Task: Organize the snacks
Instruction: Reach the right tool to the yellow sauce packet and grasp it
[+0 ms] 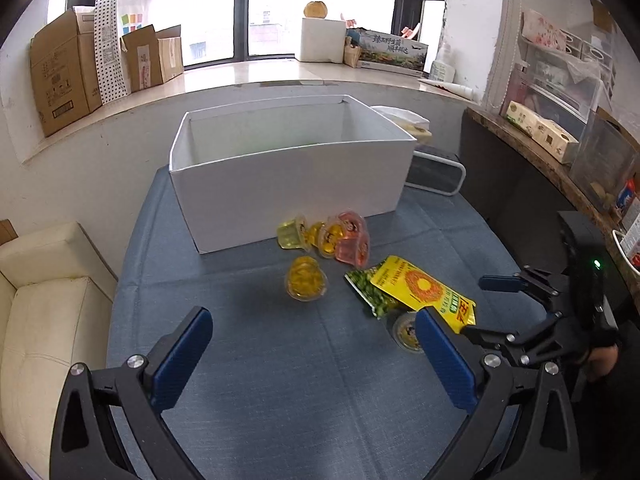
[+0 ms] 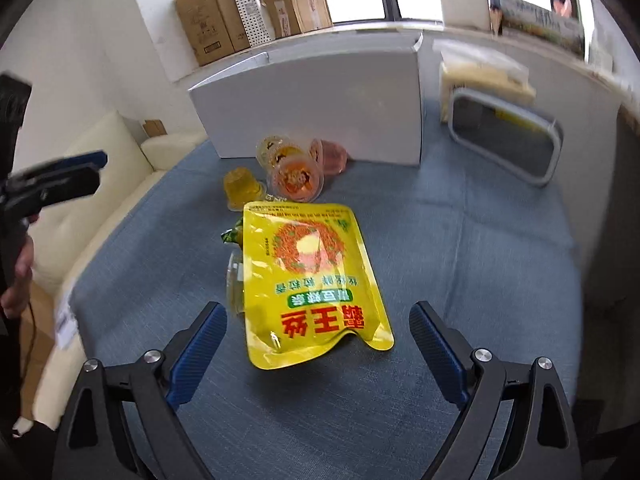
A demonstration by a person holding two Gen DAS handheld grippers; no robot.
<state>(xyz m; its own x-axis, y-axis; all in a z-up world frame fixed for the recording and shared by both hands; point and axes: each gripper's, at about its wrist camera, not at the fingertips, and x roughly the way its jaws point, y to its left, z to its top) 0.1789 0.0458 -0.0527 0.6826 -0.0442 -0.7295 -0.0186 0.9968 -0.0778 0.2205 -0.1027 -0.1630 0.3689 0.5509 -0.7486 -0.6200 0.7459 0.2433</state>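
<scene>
An open white box (image 1: 288,176) (image 2: 312,108) stands at the far side of the blue cloth table (image 1: 280,380). Three jelly cups, yellow (image 1: 292,232), orange (image 1: 328,240) and pink (image 1: 354,240), huddle against its front wall, and another yellow cup (image 1: 306,282) sits nearer. A yellow snack pouch (image 1: 428,292) (image 2: 312,276) lies over a green pea packet (image 1: 370,292) and a clear cup (image 1: 406,332). My left gripper (image 1: 314,320) is open above bare cloth, short of the lone yellow cup. My right gripper (image 2: 318,312) is open, its fingers either side of the pouch's near end.
A dark bin with a white rim (image 1: 436,176) (image 2: 504,140) stands right of the box. A cream sofa (image 1: 48,320) borders the table's left side. A cluttered wooden shelf (image 1: 540,136) runs along the right. Cardboard cartons (image 1: 64,76) line the window ledge.
</scene>
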